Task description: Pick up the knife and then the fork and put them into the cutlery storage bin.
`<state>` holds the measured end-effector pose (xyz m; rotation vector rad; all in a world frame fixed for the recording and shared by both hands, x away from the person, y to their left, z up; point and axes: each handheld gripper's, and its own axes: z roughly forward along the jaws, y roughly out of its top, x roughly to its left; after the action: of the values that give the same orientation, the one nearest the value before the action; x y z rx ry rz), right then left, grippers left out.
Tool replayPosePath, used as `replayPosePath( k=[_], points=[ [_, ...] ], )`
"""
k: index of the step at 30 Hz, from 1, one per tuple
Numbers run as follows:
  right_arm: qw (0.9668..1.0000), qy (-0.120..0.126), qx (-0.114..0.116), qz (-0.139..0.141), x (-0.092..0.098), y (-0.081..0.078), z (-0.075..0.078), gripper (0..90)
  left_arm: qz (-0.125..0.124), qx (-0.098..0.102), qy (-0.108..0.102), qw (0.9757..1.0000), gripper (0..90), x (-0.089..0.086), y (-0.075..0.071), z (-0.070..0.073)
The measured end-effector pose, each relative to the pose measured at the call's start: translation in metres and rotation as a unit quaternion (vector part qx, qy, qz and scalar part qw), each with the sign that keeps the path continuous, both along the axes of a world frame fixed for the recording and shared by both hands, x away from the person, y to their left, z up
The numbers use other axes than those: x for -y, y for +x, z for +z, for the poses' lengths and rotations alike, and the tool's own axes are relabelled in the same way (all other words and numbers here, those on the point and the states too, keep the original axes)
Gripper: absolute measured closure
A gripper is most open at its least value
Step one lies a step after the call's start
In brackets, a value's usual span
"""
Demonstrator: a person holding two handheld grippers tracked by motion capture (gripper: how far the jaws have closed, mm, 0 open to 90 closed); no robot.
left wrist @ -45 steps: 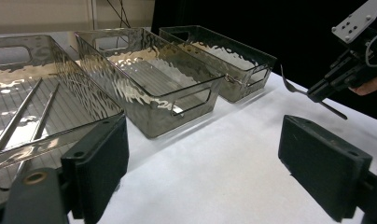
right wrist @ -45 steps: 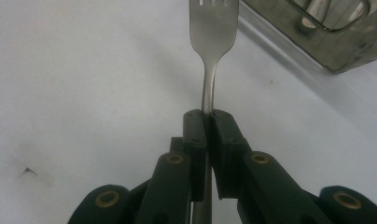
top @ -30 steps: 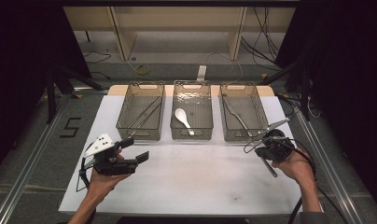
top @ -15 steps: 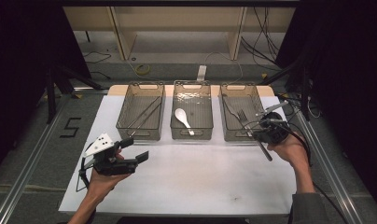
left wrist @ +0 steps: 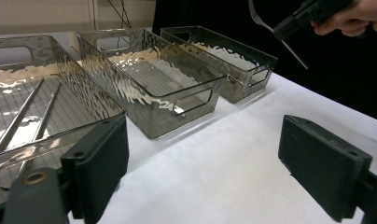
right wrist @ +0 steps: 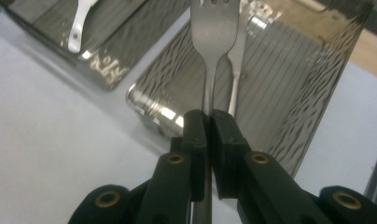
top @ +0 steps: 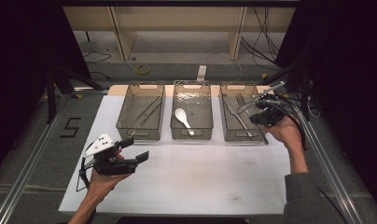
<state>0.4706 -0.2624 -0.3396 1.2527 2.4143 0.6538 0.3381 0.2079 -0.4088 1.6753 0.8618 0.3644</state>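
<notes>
Right gripper (right wrist: 207, 122) clamps a fork (right wrist: 213, 42) by its handle, tines pointing ahead of the jaws, above the rightmost clear bin (top: 233, 133), where another fork (top: 236, 116) lies. Left gripper (top: 139, 150) hovers over the white table (top: 200, 177), jaws wide apart, holding nothing.

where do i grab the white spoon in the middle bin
Take the spoon by its handle, coming straight down from above. It lies flat on the floor of the middle bin, bowl toward the far end, handle slanting to the near right. The walls block any side approach, and the slim handle fits between the fingers better than the wide bowl.
</notes>
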Motion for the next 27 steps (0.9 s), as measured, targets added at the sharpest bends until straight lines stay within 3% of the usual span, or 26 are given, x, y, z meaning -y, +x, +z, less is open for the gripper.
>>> replayPosePath(
  k=[10, 27],
  points=[
    [0.9999, 0.004, 0.01, -0.011, -0.013, 0.03, 0.014, 85.8, 0.0, 0.0, -0.001, 1.0, 15.5, 0.0, 0.0, 0.0],
    [0.9983, 0.001, 0.036, -0.045, -0.026, 0.062, 0.003, 85.8, -0.001, 0.0, -0.006, 1.0, 15.4, -0.001, 0.0, 0.0]
  ],
)
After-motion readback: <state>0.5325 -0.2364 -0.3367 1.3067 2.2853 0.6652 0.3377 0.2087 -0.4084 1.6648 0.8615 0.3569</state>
